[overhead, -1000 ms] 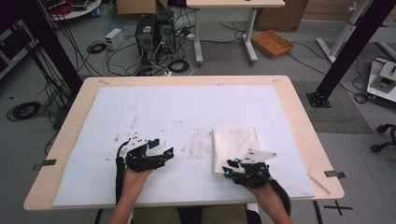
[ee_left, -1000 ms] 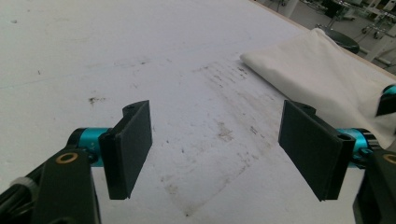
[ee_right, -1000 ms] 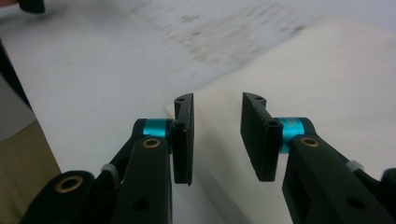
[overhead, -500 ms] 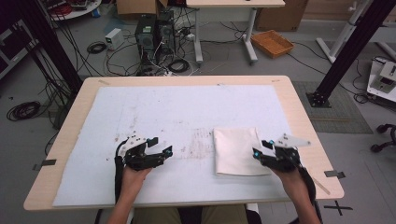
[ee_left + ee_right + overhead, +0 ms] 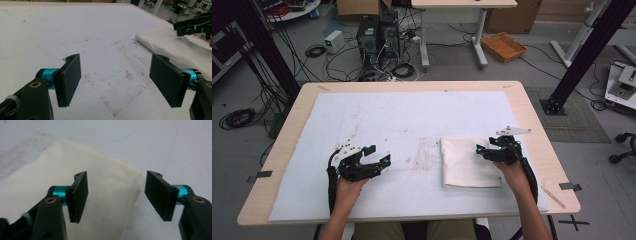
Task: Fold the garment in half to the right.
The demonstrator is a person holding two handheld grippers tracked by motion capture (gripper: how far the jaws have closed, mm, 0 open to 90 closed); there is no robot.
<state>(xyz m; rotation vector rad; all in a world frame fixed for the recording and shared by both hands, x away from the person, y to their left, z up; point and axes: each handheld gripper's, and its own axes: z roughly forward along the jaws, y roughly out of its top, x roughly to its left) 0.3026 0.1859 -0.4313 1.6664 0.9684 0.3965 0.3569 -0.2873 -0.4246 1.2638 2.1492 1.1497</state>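
Two tongs stand over the desk with jaws wide and nothing gripped. Right tongs [image 5: 484, 150] have just been opening; in the right gripper view their jaws straddle the corner of the folded cream cloth [image 5: 105, 202], pads clear of the fabric. Left tongs [image 5: 379, 156] hover open above the bare, smudged white mat [image 5: 412, 115], well apart from the cloth. That cloth [image 5: 464, 162] lies flat on the mat at the desk's [image 5: 532, 120] near right part.
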